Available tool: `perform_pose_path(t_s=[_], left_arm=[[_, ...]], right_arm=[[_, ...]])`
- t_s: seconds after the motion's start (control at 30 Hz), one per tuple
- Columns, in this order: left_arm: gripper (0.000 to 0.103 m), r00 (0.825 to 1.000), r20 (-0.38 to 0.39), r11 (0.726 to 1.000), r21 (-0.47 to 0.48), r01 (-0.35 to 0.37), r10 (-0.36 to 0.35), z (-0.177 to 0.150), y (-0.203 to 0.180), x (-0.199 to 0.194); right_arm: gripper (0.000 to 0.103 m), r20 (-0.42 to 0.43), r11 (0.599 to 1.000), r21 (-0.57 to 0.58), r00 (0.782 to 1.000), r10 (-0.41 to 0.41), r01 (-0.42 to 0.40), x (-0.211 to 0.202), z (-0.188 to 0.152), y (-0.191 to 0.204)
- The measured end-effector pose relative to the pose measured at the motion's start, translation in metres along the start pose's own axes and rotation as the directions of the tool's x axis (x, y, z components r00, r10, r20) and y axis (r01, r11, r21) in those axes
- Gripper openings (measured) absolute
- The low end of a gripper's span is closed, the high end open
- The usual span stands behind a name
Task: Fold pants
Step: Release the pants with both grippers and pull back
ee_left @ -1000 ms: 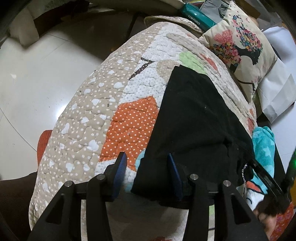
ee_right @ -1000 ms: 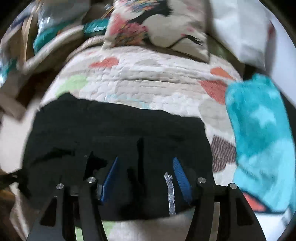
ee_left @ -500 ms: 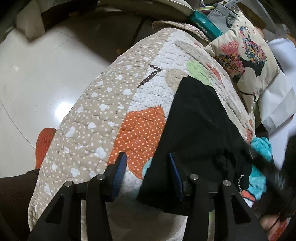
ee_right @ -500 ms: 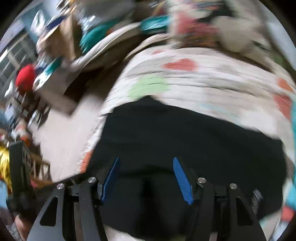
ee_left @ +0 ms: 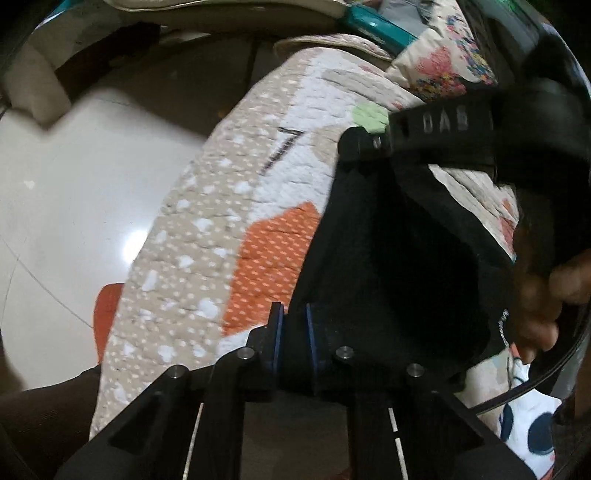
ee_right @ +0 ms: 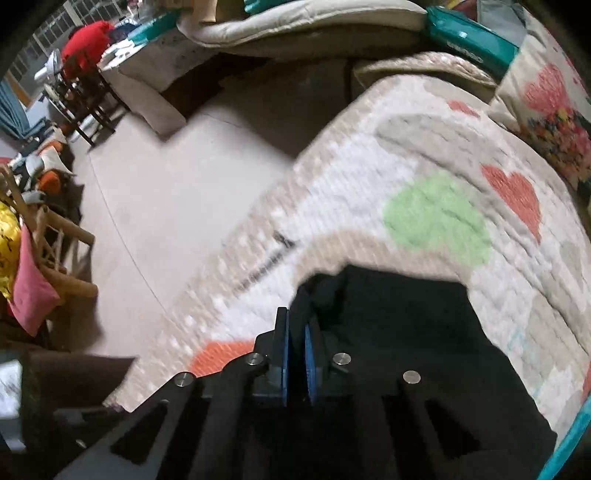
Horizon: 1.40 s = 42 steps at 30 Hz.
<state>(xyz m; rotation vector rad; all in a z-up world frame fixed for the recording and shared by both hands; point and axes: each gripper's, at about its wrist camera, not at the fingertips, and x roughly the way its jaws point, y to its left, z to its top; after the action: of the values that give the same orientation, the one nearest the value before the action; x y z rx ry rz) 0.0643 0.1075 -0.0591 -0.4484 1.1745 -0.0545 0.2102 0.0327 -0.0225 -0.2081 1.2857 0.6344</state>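
Note:
The black pants (ee_left: pixel 391 258) lie on a patchwork quilt (ee_left: pixel 207 258). In the left wrist view my left gripper (ee_left: pixel 291 325) is shut on the near left edge of the pants. The right gripper's black body (ee_left: pixel 443 125) crosses the top right of that view, held by a hand (ee_left: pixel 543 295). In the right wrist view my right gripper (ee_right: pixel 295 332) is shut on a bunched far corner of the pants (ee_right: pixel 399 332) near the quilt's left edge.
A floral pillow (ee_right: pixel 554 110) lies at the quilt's far right. A pale tiled floor (ee_right: pixel 166 192) lies to the left of the quilt (ee_right: pixel 406 166). Cushions (ee_right: pixel 295 26), a teal box (ee_right: pixel 472 37) and cluttered chairs (ee_right: pixel 44 240) stand beyond the floor.
Both grippers were open and have closed on the pants. The right gripper has swung left to the far corner and now crosses the left wrist view.

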Motion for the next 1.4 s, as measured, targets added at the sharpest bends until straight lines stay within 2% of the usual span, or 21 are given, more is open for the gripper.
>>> perform_pose_path(t_s=[0.07,0.13,0.27,0.37,0.4,0.43,0.47,0.5,0.63,0.7,0.83,0.87,0.9,0.93,0.97,1.07,1.17,1.2,1.23,1.33,1.4], left_arm=[[0.012,1.000,-0.008,1.000,-0.017,-0.017,0.017,0.001,0.005,0.002],[0.014,1.000,-0.009,0.999,-0.031,-0.017,0.017,0.000,0.008,0.004],[0.016,1.000,-0.005,0.999,-0.025,-0.027,0.027,-0.002,0.006,0.002],[0.019,1.000,-0.018,0.999,-0.045,-0.017,0.016,0.000,0.008,0.001],[0.020,1.000,-0.024,0.998,-0.057,-0.010,0.008,0.001,0.010,0.000],[0.021,1.000,-0.030,0.997,-0.073,0.000,-0.002,0.002,0.012,0.000],[0.021,0.999,-0.031,0.996,-0.087,0.007,-0.010,0.002,0.013,0.000],[0.022,0.999,-0.030,0.995,-0.101,0.012,-0.015,0.002,0.015,-0.001],[0.022,1.000,-0.001,0.992,-0.127,0.027,-0.028,0.003,0.017,-0.006],[0.024,0.999,0.007,0.991,-0.129,0.037,-0.036,0.003,0.013,-0.007],[0.025,0.999,0.024,0.991,-0.122,0.047,-0.044,0.004,0.008,-0.010],[0.025,0.999,0.031,0.992,-0.116,0.046,-0.043,0.005,0.007,-0.011],[0.025,0.998,0.038,0.993,-0.112,0.048,-0.044,0.005,0.006,-0.012],[0.025,0.998,0.044,0.993,-0.110,0.051,-0.046,0.007,0.005,-0.013],[0.025,0.998,0.054,0.993,-0.104,0.051,-0.045,0.008,0.005,-0.015],[0.033,0.996,0.075,0.994,-0.093,0.058,-0.051,0.010,0.003,-0.019],[0.037,0.993,0.076,0.993,-0.069,0.093,-0.088,0.014,-0.005,-0.019],[0.037,0.992,0.074,0.994,-0.043,0.104,-0.101,0.015,-0.011,-0.018],[0.037,0.991,0.071,0.994,-0.002,0.111,-0.111,0.016,-0.020,-0.018],[0.037,0.989,0.065,0.986,0.106,0.126,-0.133,0.016,-0.050,-0.026],[0.039,0.984,0.051,0.973,0.160,0.163,-0.173,0.016,-0.073,-0.031]], right_arm=[[0.008,0.007,1.000,0.001,1.000,0.022,-0.022,0.008,0.012,0.010],[0.008,-0.004,1.000,-0.018,1.000,-0.022,0.022,0.022,0.018,0.020],[0.012,-0.013,1.000,0.016,1.000,-0.026,0.026,0.022,0.013,0.010],[0.026,0.007,0.996,0.090,1.000,-0.006,0.005,-0.002,-0.007,-0.017],[0.037,0.035,0.991,0.131,0.999,0.006,-0.011,-0.015,-0.016,-0.028],[0.046,0.096,0.983,0.183,0.995,-0.009,-0.009,-0.036,-0.031,-0.044],[0.058,0.139,0.977,0.215,0.990,-0.035,0.004,-0.051,-0.041,-0.052],[0.060,0.176,0.970,0.244,0.983,-0.060,0.016,-0.065,-0.053,-0.061],[0.060,0.233,0.936,0.351,0.966,-0.113,0.024,-0.099,-0.111,-0.092],[0.060,0.232,0.925,0.380,0.969,-0.082,-0.012,-0.097,-0.133,-0.093],[0.056,0.217,0.921,0.386,0.976,-0.030,-0.057,-0.072,-0.156,-0.075],[0.045,0.194,0.926,0.375,0.980,-0.034,-0.042,-0.063,-0.157,-0.068],[0.016,0.166,0.928,0.371,0.985,-0.055,-0.011,-0.059,-0.161,-0.069],[0.013,0.114,0.927,0.373,0.989,-0.099,0.050,-0.049,-0.162,-0.067],[0.013,0.115,0.921,0.387,0.988,-0.104,0.052,-0.048,-0.166,-0.066],[0.014,0.168,0.879,0.477,0.981,-0.098,0.006,-0.063,-0.190,-0.077],[0.025,0.261,0.820,0.571,0.957,-0.130,-0.044,-0.092,-0.228,-0.091],[0.028,0.287,0.790,0.610,0.947,-0.145,-0.064,-0.102,-0.243,-0.098],[0.030,0.314,0.734,0.671,0.936,-0.160,-0.099,-0.110,-0.263,-0.111],[0.030,0.345,0.610,0.777,0.916,-0.203,-0.157,-0.116,-0.307,-0.141],[0.031,0.337,0.568,0.810,0.909,-0.246,-0.147,-0.117,-0.321,-0.153]])
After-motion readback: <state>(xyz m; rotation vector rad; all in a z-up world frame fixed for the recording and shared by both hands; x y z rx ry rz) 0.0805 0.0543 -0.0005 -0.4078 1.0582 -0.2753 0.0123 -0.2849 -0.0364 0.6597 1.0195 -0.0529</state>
